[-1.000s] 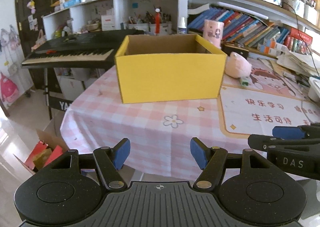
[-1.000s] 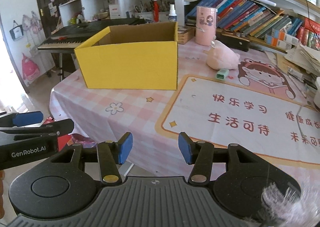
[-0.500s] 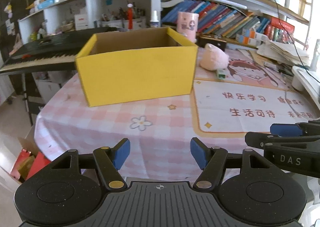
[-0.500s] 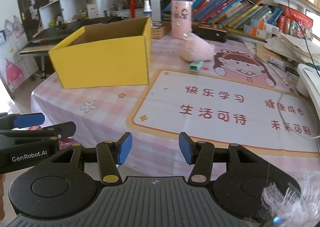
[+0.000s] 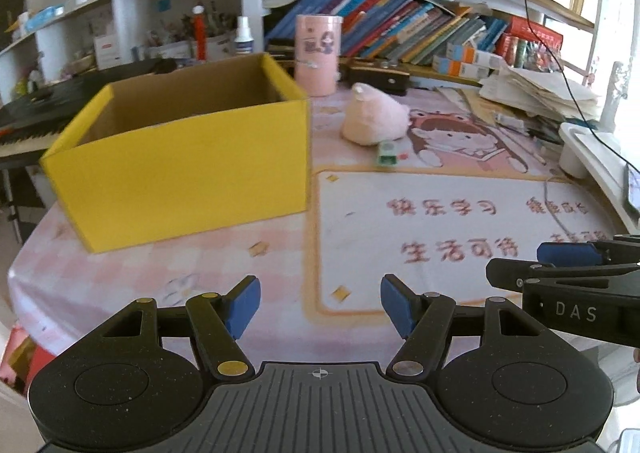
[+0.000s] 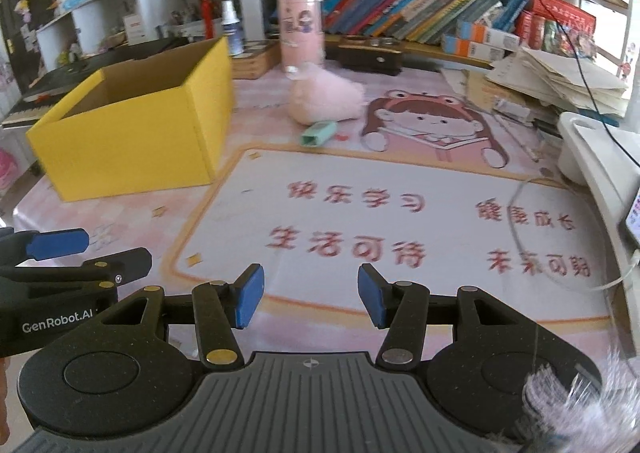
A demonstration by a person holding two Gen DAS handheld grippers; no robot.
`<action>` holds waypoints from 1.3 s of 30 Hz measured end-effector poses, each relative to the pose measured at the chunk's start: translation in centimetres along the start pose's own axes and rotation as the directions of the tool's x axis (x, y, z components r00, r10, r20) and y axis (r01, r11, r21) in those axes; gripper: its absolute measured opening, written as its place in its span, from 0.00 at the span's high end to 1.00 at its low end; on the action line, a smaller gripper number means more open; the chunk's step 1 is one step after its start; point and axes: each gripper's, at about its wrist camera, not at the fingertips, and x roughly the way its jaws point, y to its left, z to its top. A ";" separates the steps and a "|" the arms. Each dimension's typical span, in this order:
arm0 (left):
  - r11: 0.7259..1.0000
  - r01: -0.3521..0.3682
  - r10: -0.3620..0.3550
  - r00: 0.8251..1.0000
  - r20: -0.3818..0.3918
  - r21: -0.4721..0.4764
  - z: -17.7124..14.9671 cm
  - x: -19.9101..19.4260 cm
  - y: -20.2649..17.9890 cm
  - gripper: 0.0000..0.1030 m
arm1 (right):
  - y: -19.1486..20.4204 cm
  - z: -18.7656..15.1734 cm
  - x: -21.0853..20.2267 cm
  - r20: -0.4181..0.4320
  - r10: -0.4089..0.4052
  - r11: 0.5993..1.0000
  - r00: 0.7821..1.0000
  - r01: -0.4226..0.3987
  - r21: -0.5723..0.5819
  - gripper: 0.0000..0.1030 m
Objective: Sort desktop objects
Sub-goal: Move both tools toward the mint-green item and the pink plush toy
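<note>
Yellow box point(image 5: 188, 169) sits near table's left edge; pink plush point(image 6: 326, 99) and green eraser point(image 6: 319, 132) touching, mid-table toward far edge, well ahead of both grippers. Left gripper point(image 5: 320, 307) and right gripper point(image 6: 307, 301) spread, empty.

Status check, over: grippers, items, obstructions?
Left gripper and right gripper open, empty. Pink plush toy and small green eraser beside open yellow cardboard box. Path unobstructed.

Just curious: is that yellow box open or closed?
Open: the yellow box has no lid on top, and its brown inner walls show.
</note>
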 end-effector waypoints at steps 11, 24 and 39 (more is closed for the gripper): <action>1.000 0.012 -0.012 1.000 -0.017 -0.006 3.3 4.6 -4.5 0.34 | -6.0 3.4 3.1 -0.012 -0.015 1.000 1.000 0.015 0.016 0.52; 0.997 -0.058 0.059 0.998 0.024 -0.043 8.3 9.5 -8.1 0.36 | -11.9 9.3 6.6 0.038 0.036 0.999 0.999 -0.036 -0.009 0.51; 0.992 -0.118 0.117 0.993 -0.022 -0.046 11.5 15.2 -9.7 0.45 | -15.4 12.6 10.3 0.024 0.092 0.996 0.995 -0.092 -0.014 0.46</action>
